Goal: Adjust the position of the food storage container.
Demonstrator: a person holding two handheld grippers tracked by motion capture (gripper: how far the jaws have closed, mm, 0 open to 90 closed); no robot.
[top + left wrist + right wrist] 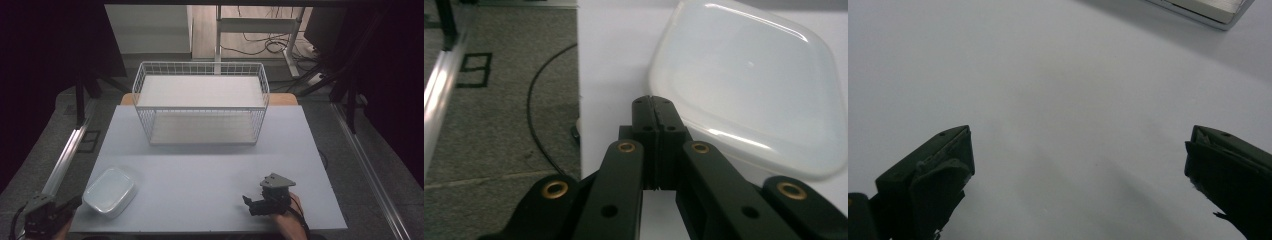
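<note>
We hold our left gripper (70, 206) at the near left corner of the tabletop (210, 175), its fingers (644, 117) pressed flat together with nothing between them. In the left gripper view the closed tips point at the near edge of a translucent white lid (749, 80), which lies flat on the tabletop just beyond them; we cannot tell whether the tips touch its rim. In the high view the lid (110, 191) sits at the near left of the tabletop, just beside our left gripper.

Our right gripper (255, 204) rests at the near right of the tabletop, well apart from the lid, with the grey three-cornered plate on top. In the right gripper view its fingers (930, 175) stand wide apart over bare tabletop, holding nothing.

A white wire basket (200, 102) stands at the far middle of the tabletop, well apart from both our grippers. To the left of the tabletop, grey carpet (499, 100) covers the floor, with a thin black cable (531, 105) curving across it.
</note>
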